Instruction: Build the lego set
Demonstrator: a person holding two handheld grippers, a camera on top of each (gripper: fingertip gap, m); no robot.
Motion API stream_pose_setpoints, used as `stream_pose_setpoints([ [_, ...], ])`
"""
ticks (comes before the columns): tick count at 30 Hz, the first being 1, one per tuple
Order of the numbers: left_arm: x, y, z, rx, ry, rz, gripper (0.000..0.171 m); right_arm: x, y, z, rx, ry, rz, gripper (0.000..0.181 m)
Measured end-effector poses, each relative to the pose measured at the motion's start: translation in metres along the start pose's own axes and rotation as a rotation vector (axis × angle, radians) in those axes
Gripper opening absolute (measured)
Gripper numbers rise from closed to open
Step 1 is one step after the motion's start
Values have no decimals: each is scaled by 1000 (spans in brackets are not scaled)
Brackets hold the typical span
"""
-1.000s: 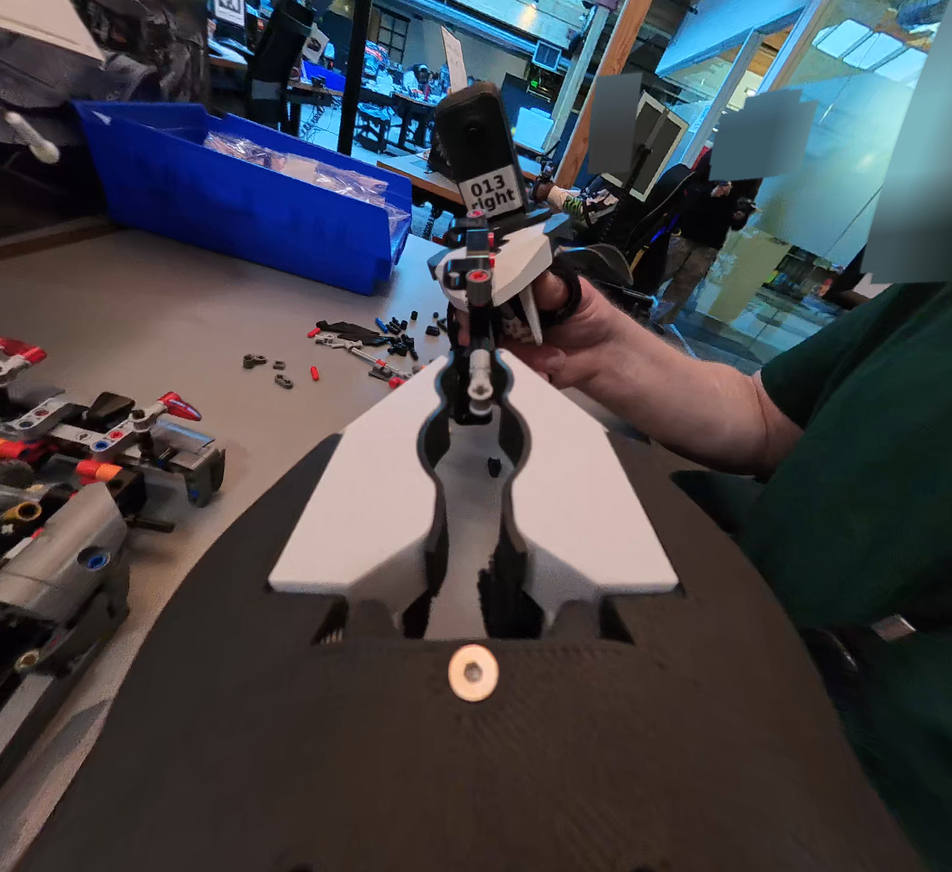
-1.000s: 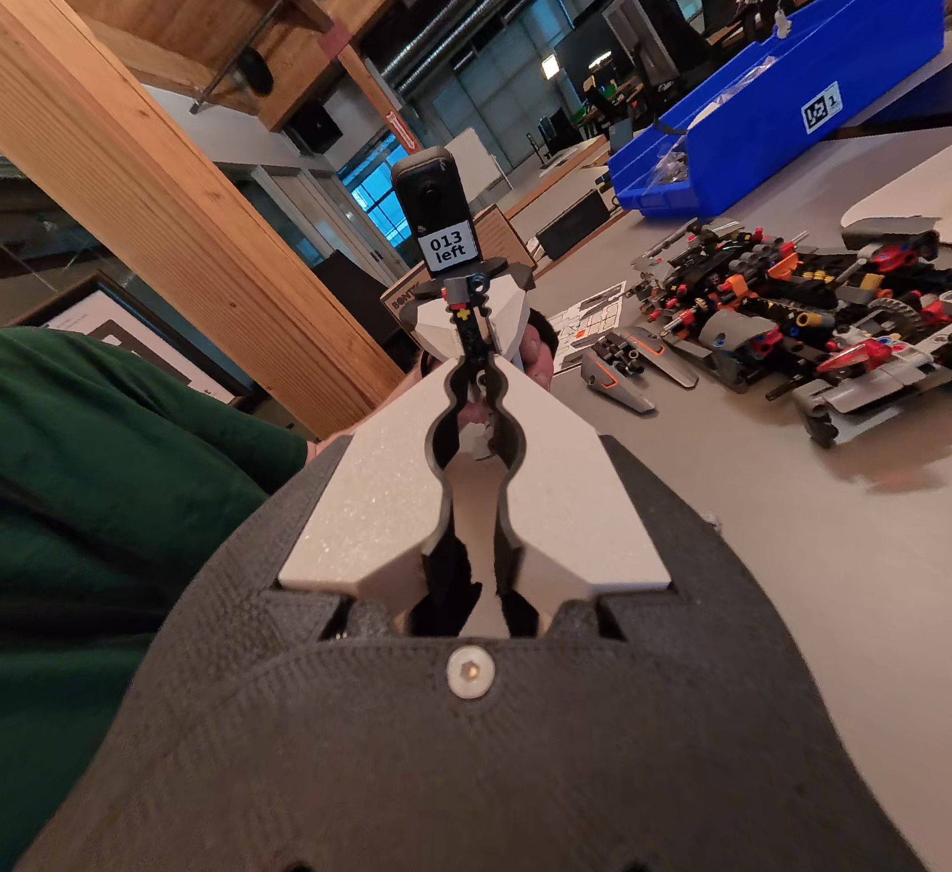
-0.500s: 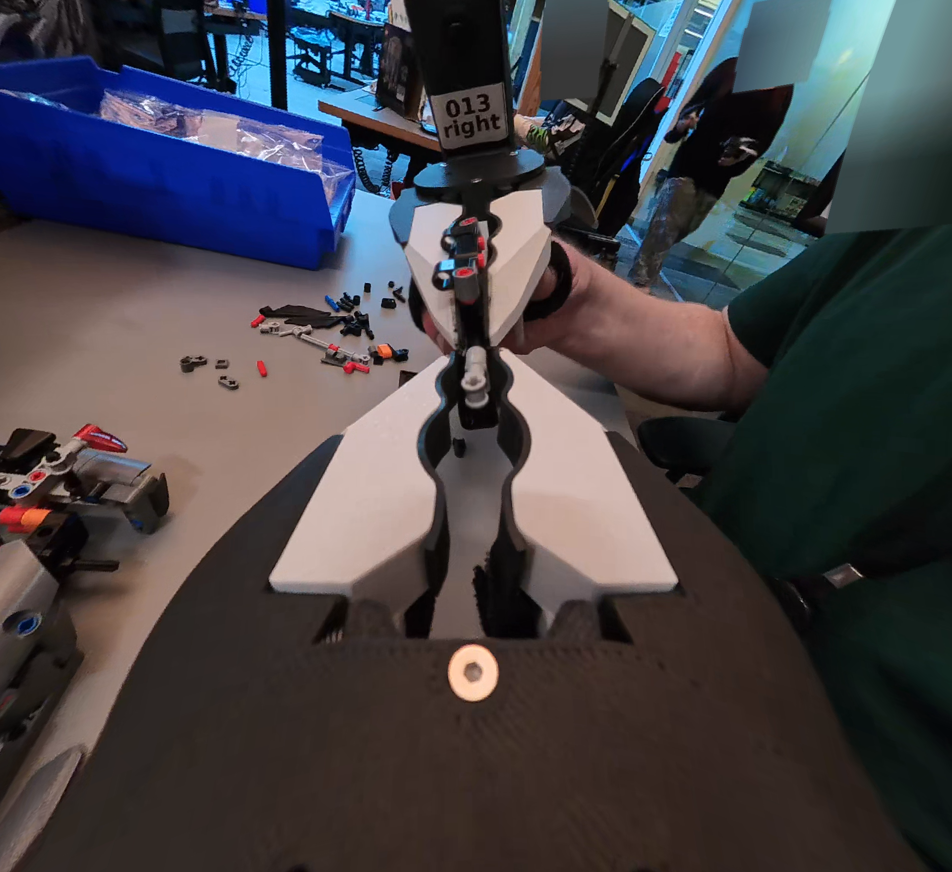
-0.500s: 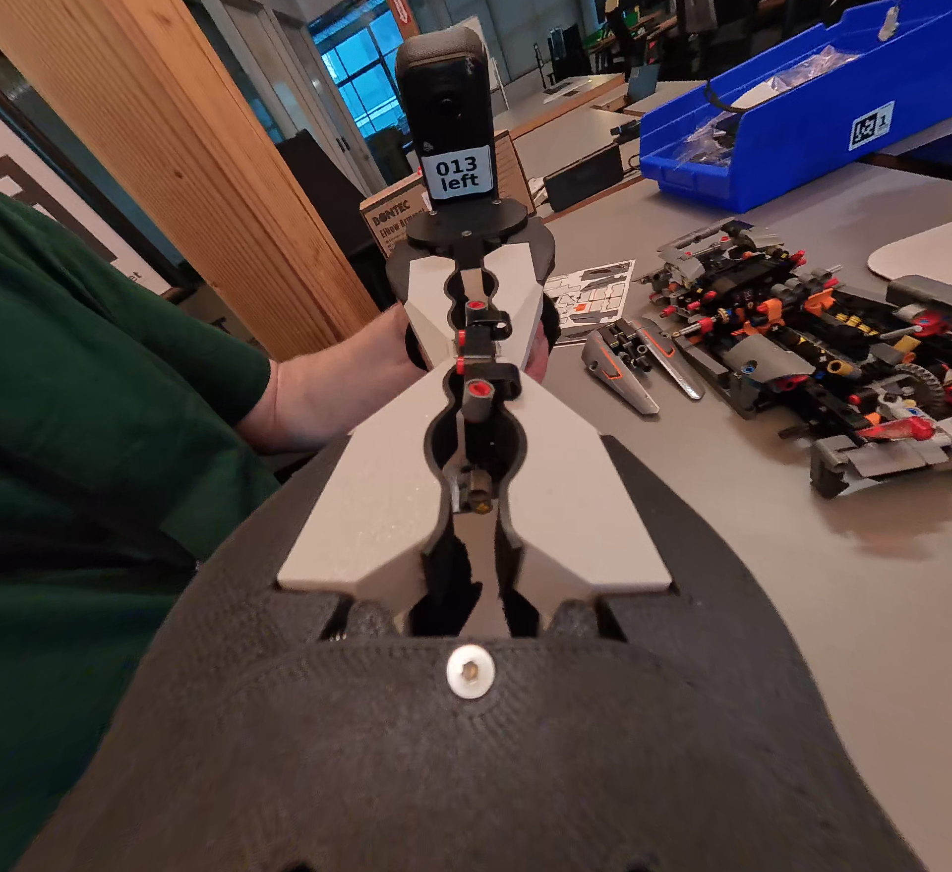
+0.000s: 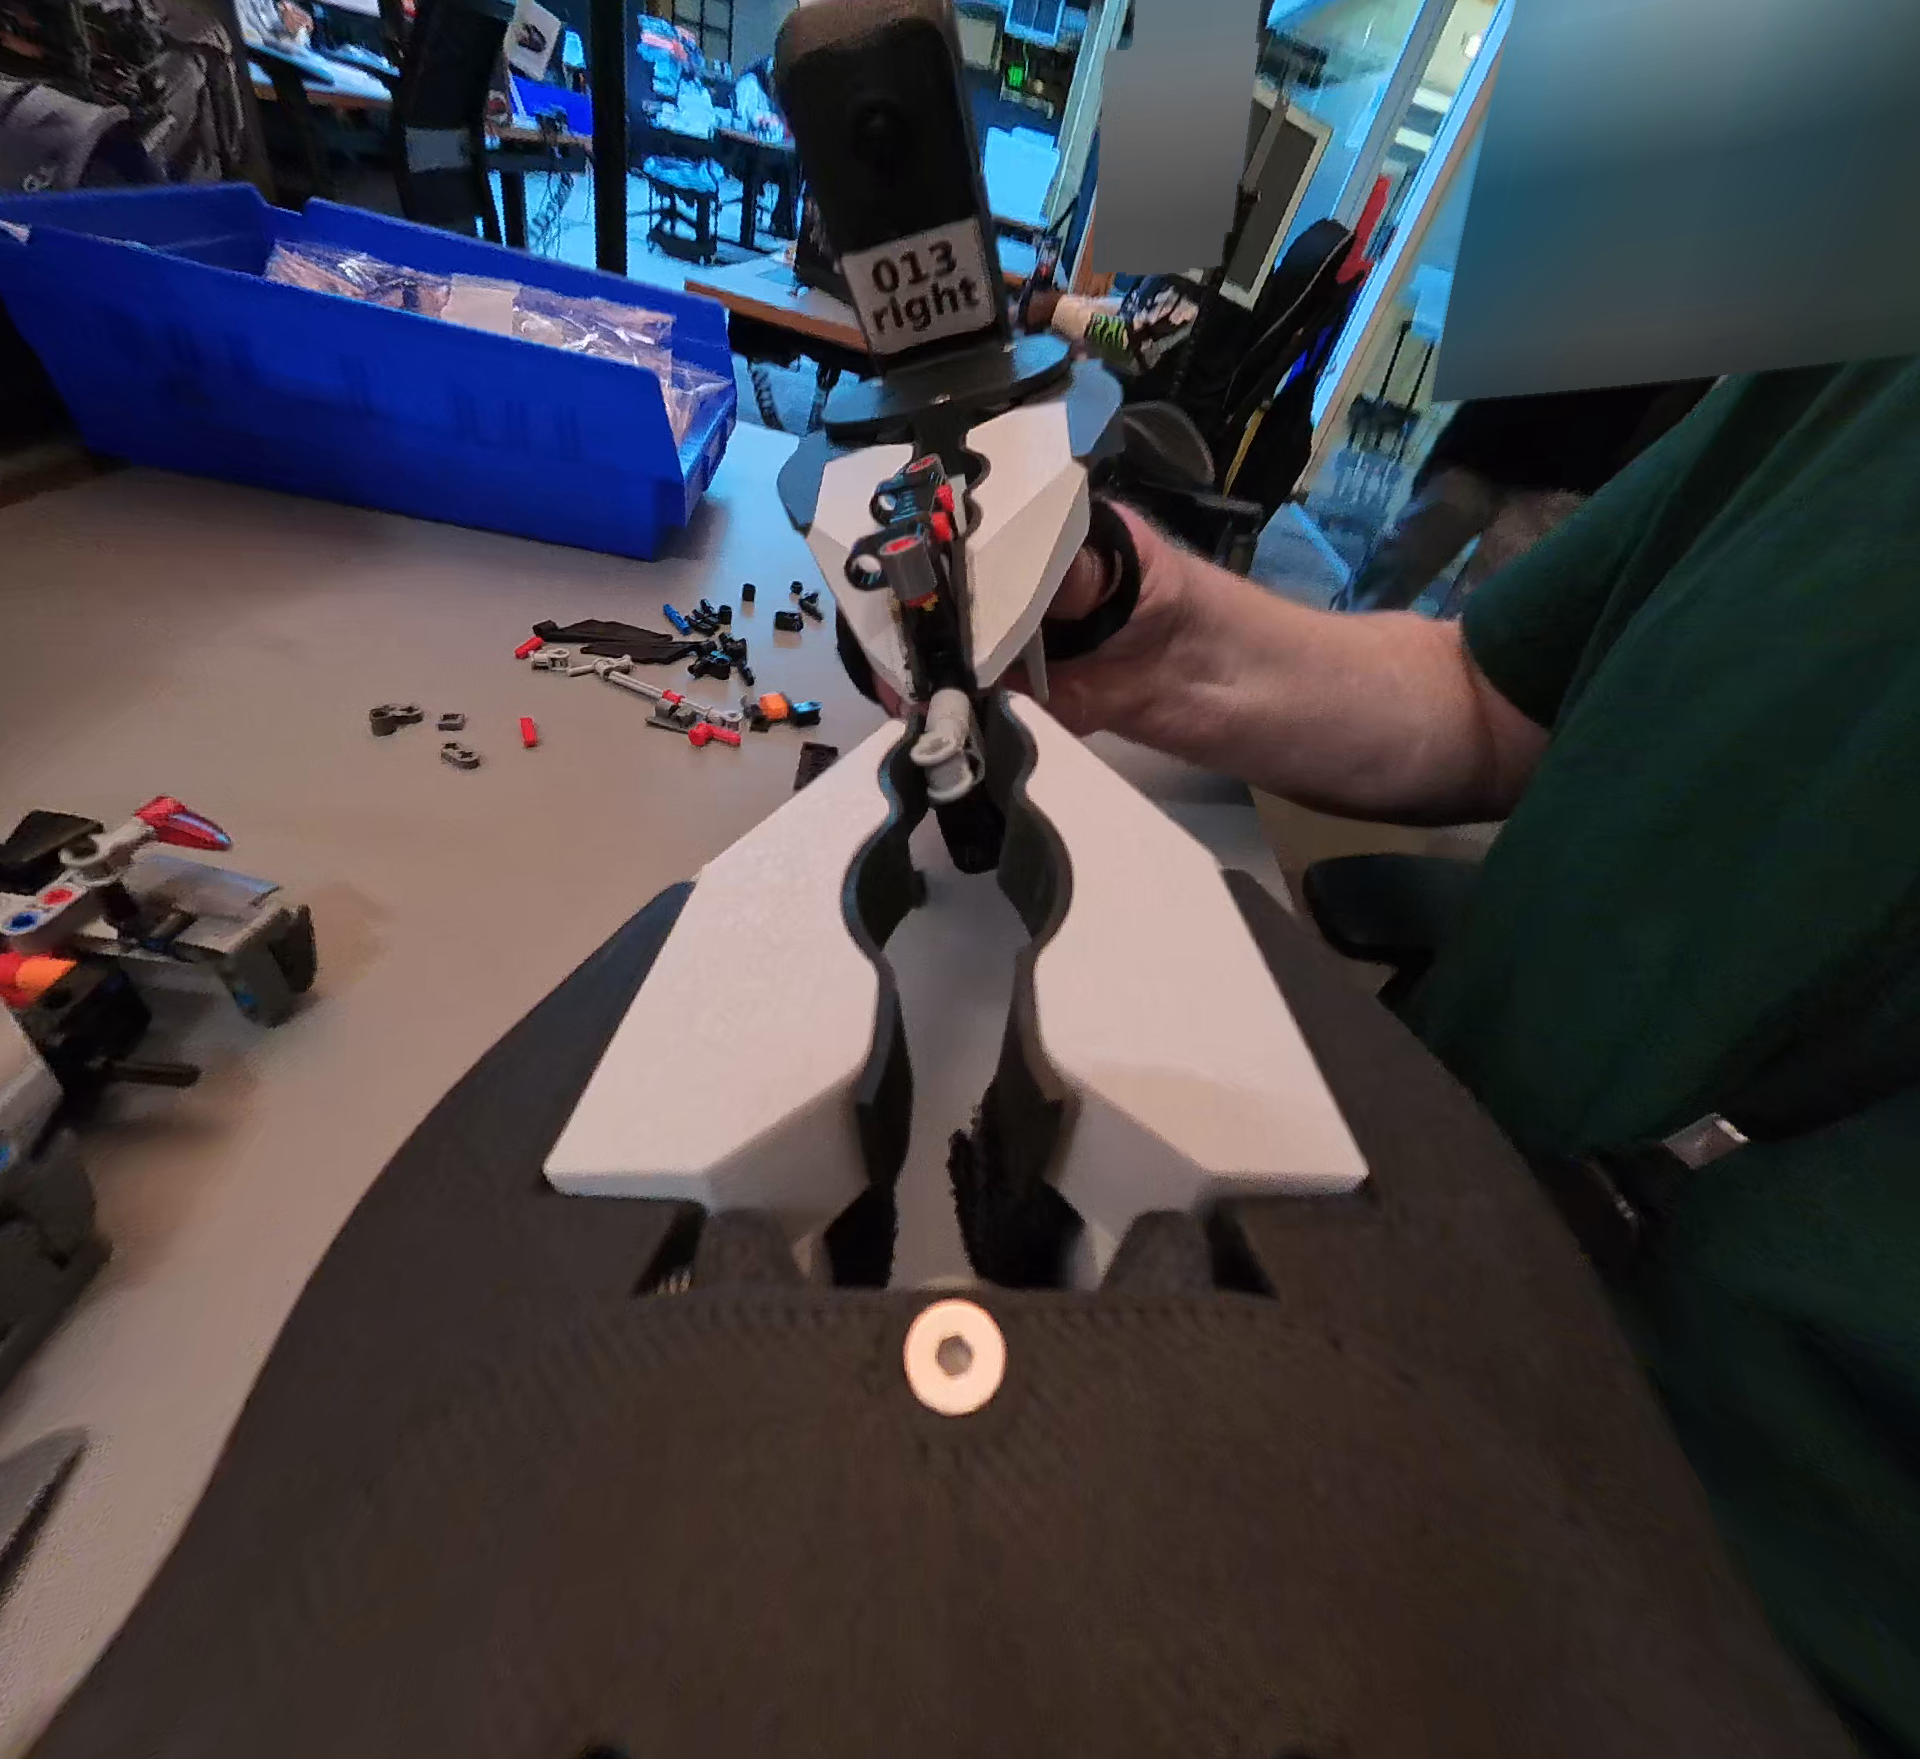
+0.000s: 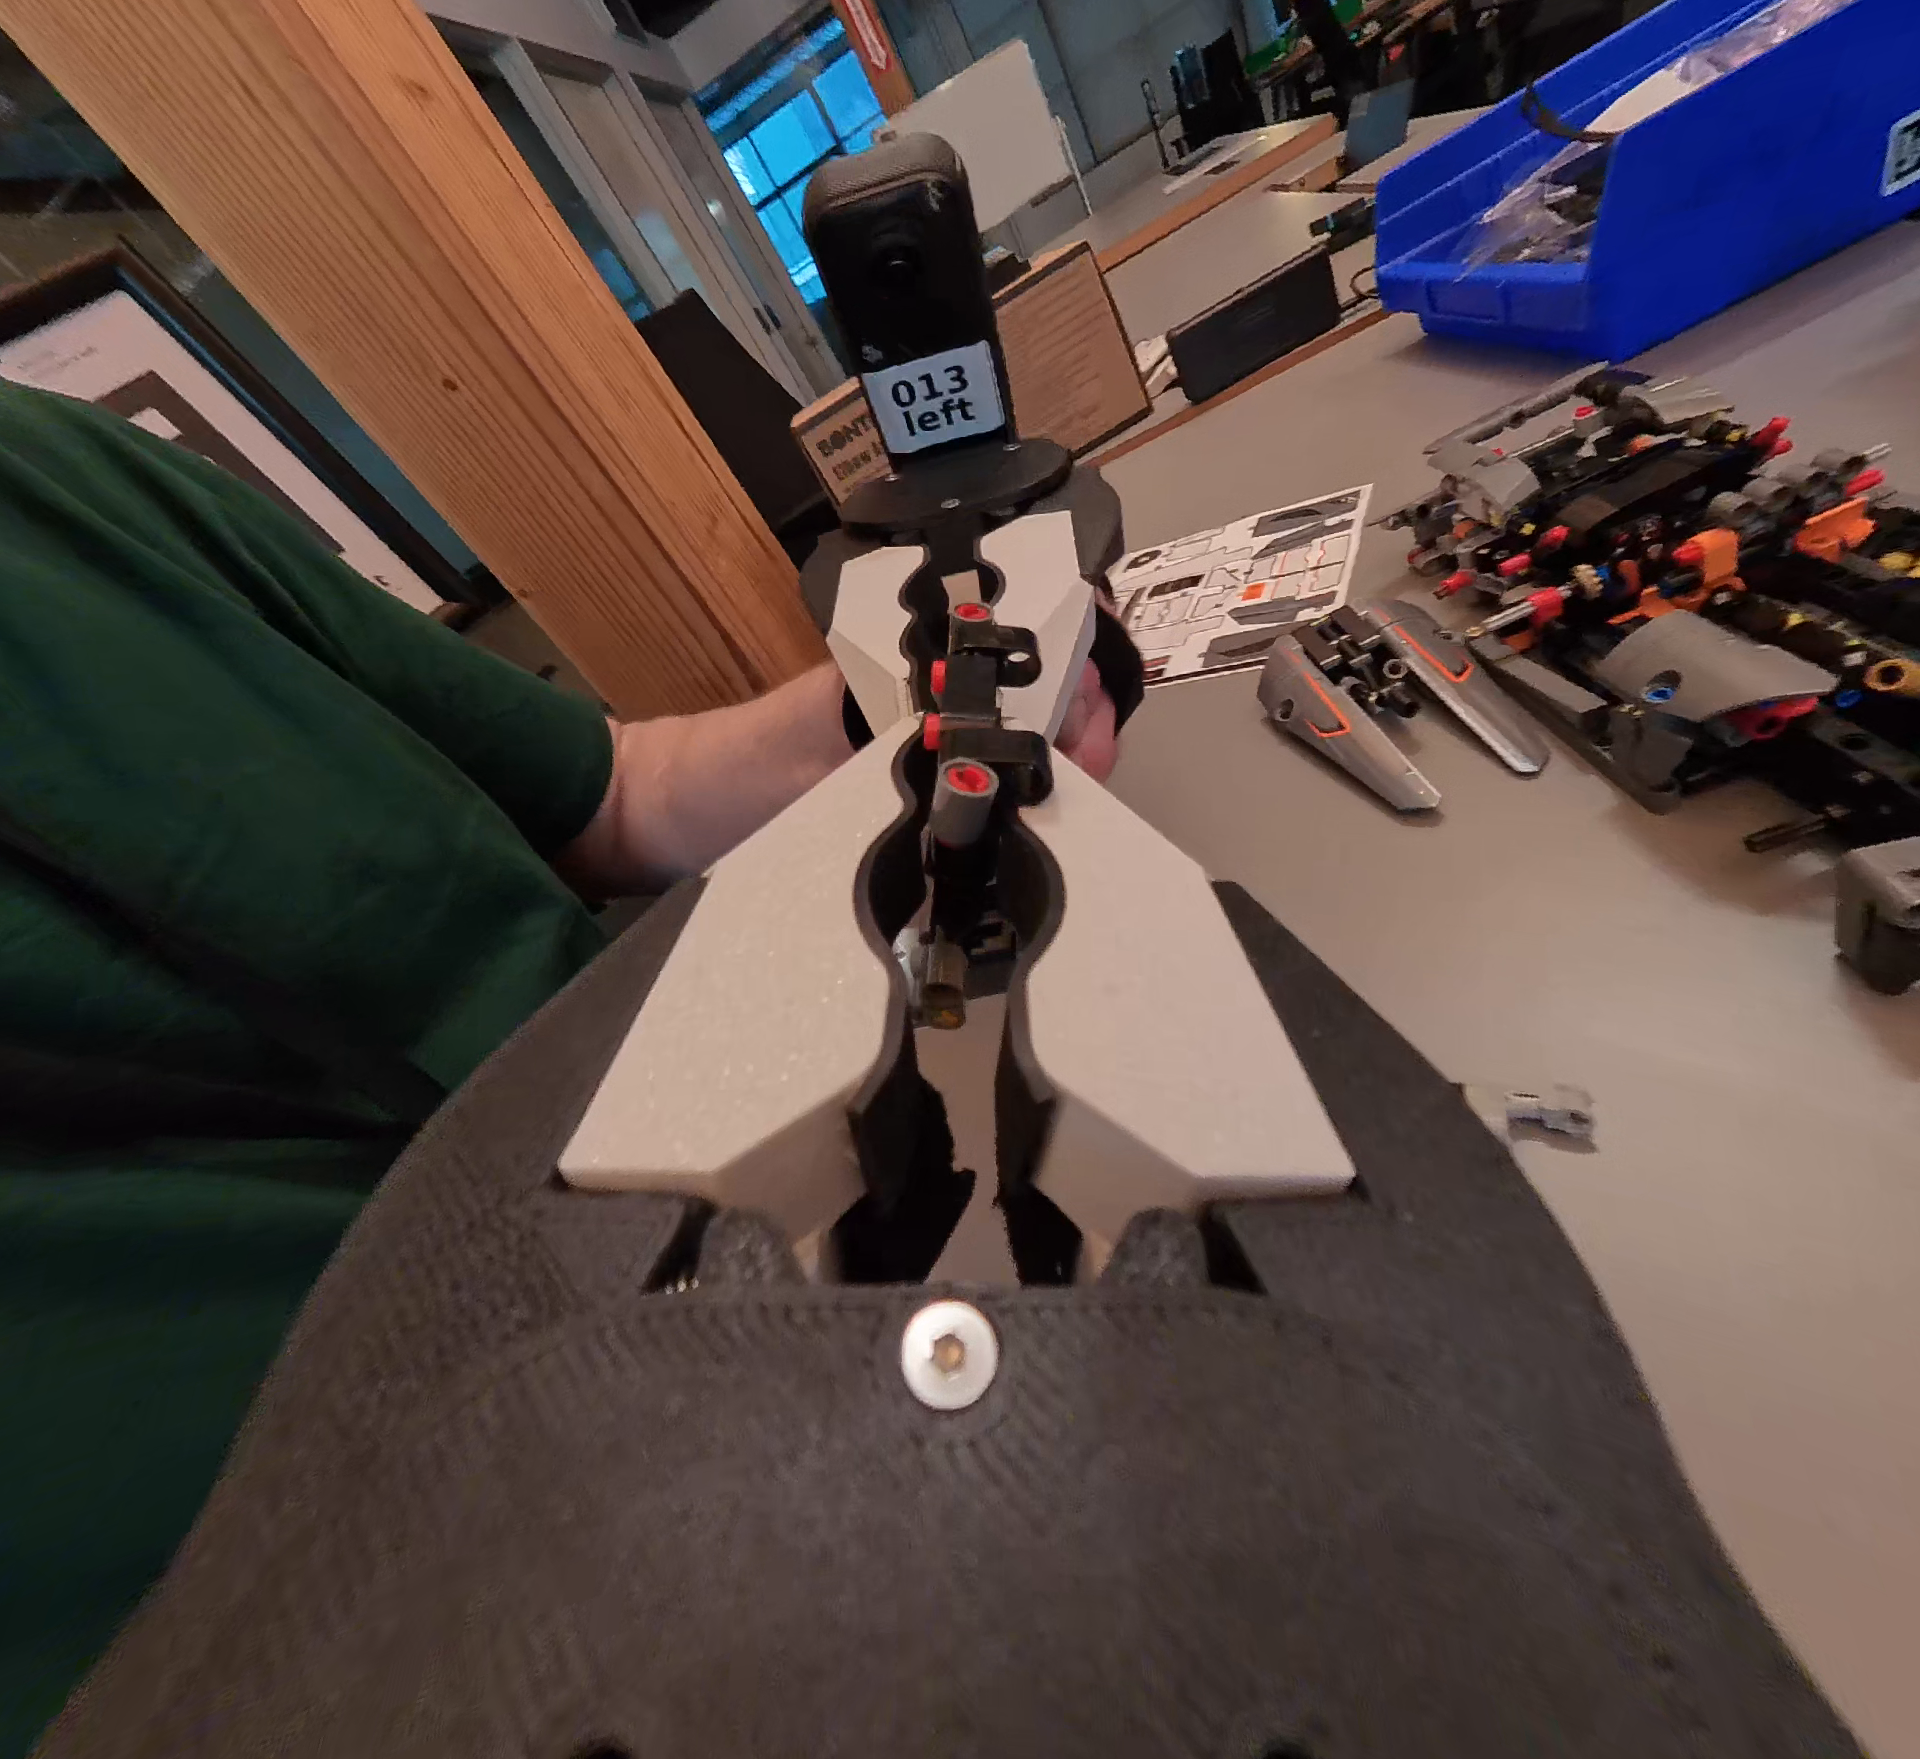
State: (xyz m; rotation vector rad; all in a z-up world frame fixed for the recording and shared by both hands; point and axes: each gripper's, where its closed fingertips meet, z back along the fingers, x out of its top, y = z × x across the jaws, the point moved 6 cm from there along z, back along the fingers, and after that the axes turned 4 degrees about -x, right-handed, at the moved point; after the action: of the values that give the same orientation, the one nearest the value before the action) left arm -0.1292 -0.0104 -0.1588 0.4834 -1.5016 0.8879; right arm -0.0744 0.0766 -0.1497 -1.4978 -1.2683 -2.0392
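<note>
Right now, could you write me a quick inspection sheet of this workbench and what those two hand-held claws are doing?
Surface: grey table, mostly bare near the person.
Job's things: slim black lego piece with red pins, held between both grippers; half-built lego car on the table.
Clutter: loose small parts; printed sheet; blue bin holding plastic bags.
Grippers: left gripper and right gripper each shut on the piece's ends.
Cables: nothing seen on the table.
Surroundings: wooden beam, desks behind.
</note>
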Motion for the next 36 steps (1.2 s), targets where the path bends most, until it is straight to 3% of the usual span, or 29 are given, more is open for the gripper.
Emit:
stream_pose_setpoints([
  [22, -13, -10, 3, 12, -117, 66, 8, -17, 5, 1, 49, -77, -71, 6],
  [24, -9, -9, 9, 2, -197, 94, 9, -12, 0, 14, 50, -154, -108, 5],
  [26, 0, 4, 42, 45, -335, 124, 7, -9, -7, 29, 3, -199, -128, 5],
  [28, -4, -3, 27, 35, -219, 77, 8, -14, 3, 13, -26, -111, -49, 6],
  [30, -4, -6, 10, 23, -200, 82, 8, -10, 6, 8, -32, -83, -30, 5],
  [36, -12, 10, 23, 45, -204, 206, 9, -22, -12, 20, -112, 13, -127, 5],
])
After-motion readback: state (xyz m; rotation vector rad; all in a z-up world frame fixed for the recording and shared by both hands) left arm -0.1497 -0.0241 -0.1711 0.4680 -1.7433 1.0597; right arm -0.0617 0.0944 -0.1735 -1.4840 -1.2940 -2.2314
